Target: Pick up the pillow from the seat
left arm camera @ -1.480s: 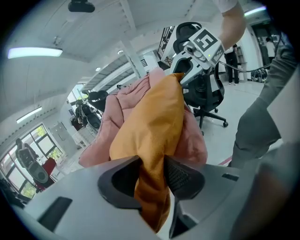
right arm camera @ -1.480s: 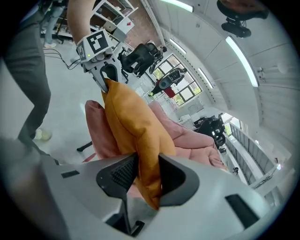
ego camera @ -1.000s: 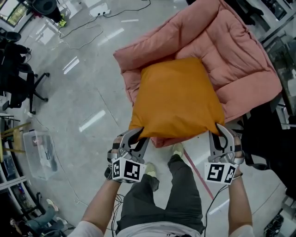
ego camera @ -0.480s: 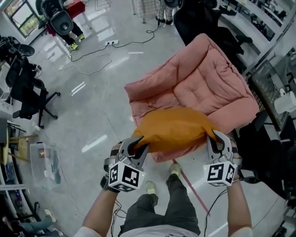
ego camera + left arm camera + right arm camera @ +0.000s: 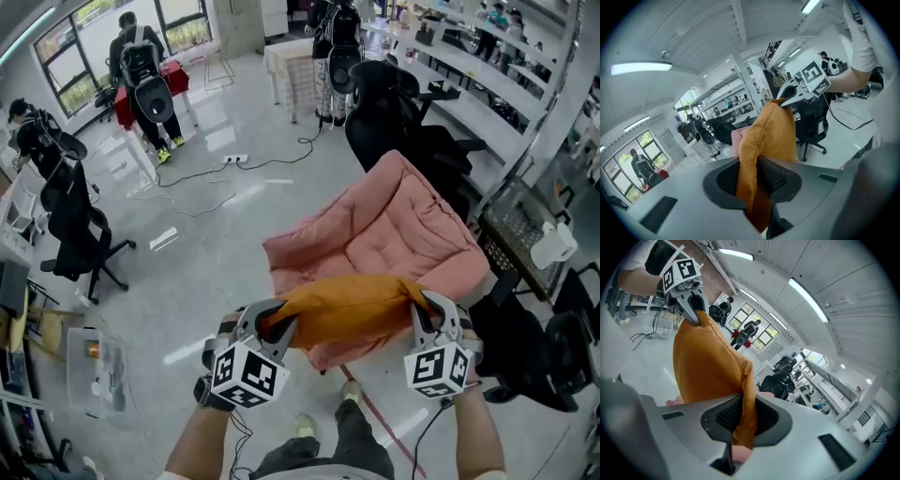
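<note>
A glossy grey floor [image 5: 178, 291] ran through a workroom, with a black office chair [image 5: 80, 234] at the far left. The pink seat [image 5: 394, 230] stood mid-scene. The orange pillow [image 5: 347, 305] hung over the seat's near edge, stretched between the two grippers. The left gripper [image 5: 274, 321] had its fingers [image 5: 776, 177] pinching the pillow's left corner. The right gripper [image 5: 422, 305] gripped the right corner, its fingers closing further on the fabric pressed between them.
</note>
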`<control>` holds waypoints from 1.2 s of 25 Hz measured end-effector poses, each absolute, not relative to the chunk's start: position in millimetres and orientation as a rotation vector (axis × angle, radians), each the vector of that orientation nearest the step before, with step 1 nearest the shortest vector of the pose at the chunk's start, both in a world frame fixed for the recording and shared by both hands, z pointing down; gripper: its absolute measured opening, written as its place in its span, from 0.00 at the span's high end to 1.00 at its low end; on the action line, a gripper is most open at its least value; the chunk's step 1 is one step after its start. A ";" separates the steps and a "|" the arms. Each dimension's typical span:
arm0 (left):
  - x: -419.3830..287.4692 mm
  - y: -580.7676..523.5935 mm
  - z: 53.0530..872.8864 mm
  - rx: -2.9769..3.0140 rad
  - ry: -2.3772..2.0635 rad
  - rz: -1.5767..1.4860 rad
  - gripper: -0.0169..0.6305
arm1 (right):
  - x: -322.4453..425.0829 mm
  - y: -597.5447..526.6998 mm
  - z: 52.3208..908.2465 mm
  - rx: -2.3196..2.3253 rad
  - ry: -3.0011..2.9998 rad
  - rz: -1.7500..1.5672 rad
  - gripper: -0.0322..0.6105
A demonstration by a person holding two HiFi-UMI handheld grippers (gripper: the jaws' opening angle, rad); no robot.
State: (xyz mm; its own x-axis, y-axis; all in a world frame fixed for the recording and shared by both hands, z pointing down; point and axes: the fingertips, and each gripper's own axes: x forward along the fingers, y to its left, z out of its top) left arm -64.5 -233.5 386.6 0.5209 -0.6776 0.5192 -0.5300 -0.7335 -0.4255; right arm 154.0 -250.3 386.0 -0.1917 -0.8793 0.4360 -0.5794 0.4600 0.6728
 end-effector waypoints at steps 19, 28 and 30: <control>-73.7 -214.8 213.7 -2.381 1.070 -0.891 0.82 | 144.3 -230.1 214.0 1.357 -1.867 -0.620 0.86; -75.1 -216.9 177.6 -2.342 1.088 -0.864 0.83 | 140.9 -235.0 181.7 1.340 -1.856 -0.669 0.86; -76.3 -217.1 173.8 -2.336 1.092 -0.861 0.84 | 139.2 -236.4 177.9 1.337 -1.847 -0.681 0.86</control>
State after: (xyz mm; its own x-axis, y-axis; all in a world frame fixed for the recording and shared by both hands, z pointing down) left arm -76.3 -217.1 173.8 0.4997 -0.7901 0.3550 -0.5300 -0.6031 -0.5961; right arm 139.2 -236.4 177.9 -0.1795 -0.9493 0.2583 -0.5541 0.3145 0.7708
